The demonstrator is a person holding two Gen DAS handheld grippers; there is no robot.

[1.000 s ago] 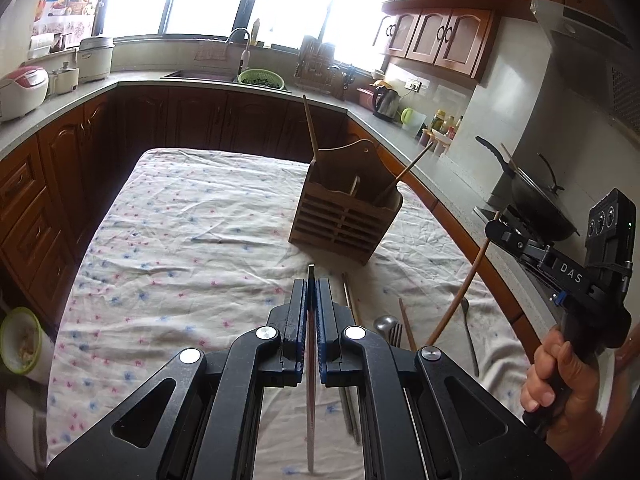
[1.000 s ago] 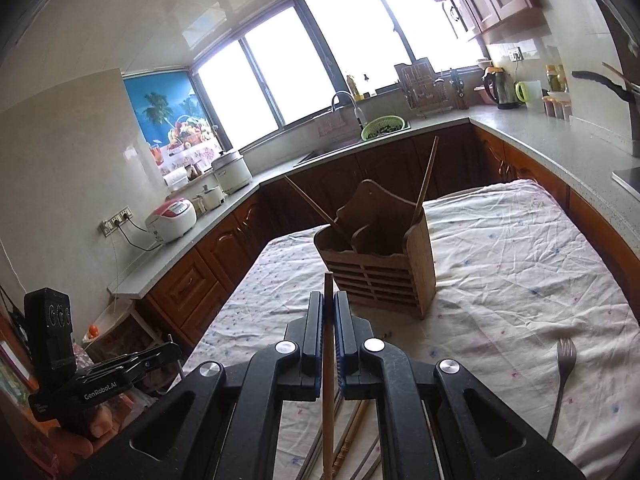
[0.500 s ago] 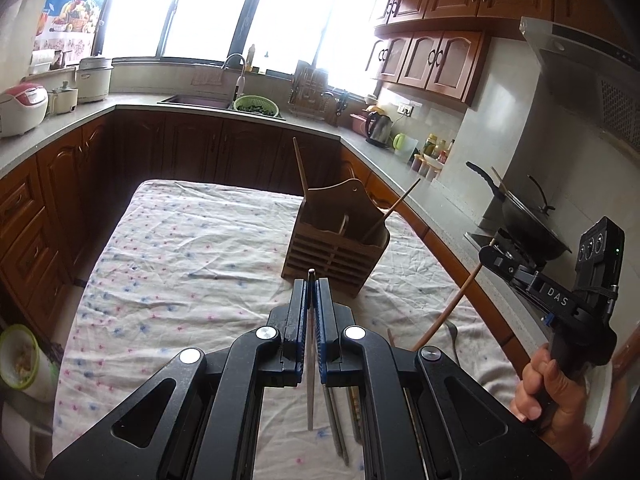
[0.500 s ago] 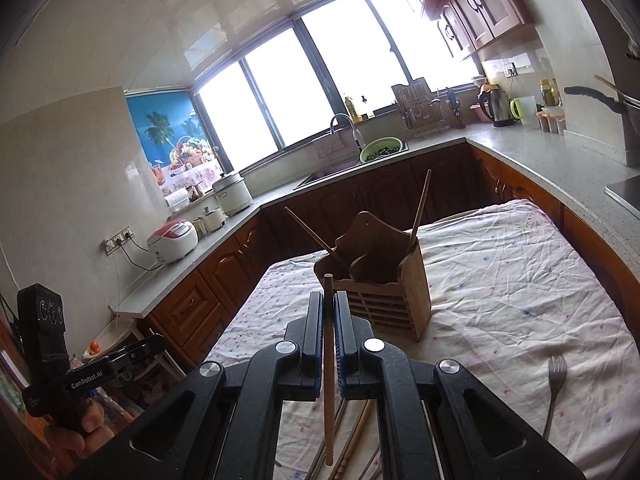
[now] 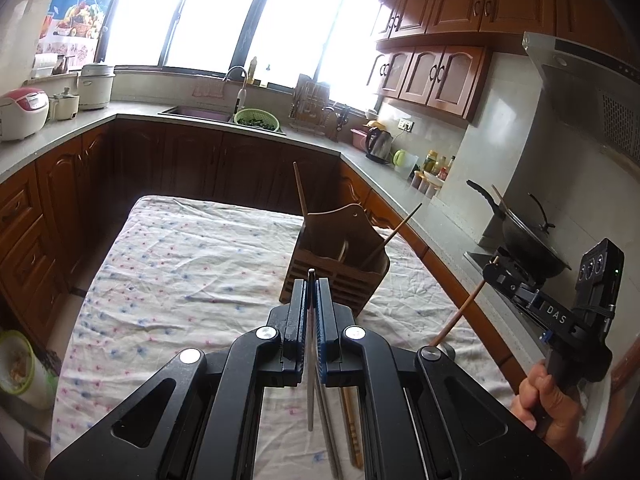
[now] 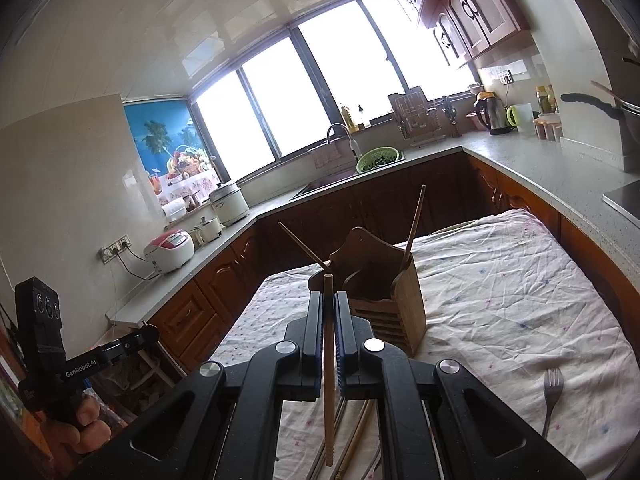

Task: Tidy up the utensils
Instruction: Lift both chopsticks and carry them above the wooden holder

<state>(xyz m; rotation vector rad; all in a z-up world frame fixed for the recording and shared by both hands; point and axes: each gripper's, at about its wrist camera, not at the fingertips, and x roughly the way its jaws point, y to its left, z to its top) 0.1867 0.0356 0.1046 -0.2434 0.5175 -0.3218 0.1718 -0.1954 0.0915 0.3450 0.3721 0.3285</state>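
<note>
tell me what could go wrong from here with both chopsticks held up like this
1. Each tool, left and right, pinches one thin chopstick: metal, wooden. Either could pivot or slip.
2. The holder already has sticks leaning out; a careless insertion might knock them or tip it.
3. Both tools heading for one holder may collide.

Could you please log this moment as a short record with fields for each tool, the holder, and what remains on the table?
left tool: shut on metal chopstick, raised above the table
right tool: shut on wooden chopstick, raised above the table
utensil holder: wooden, upright on the tablecloth, two chopsticks already leaning inside
still lying on the table: fork and loose chopsticks
</note>
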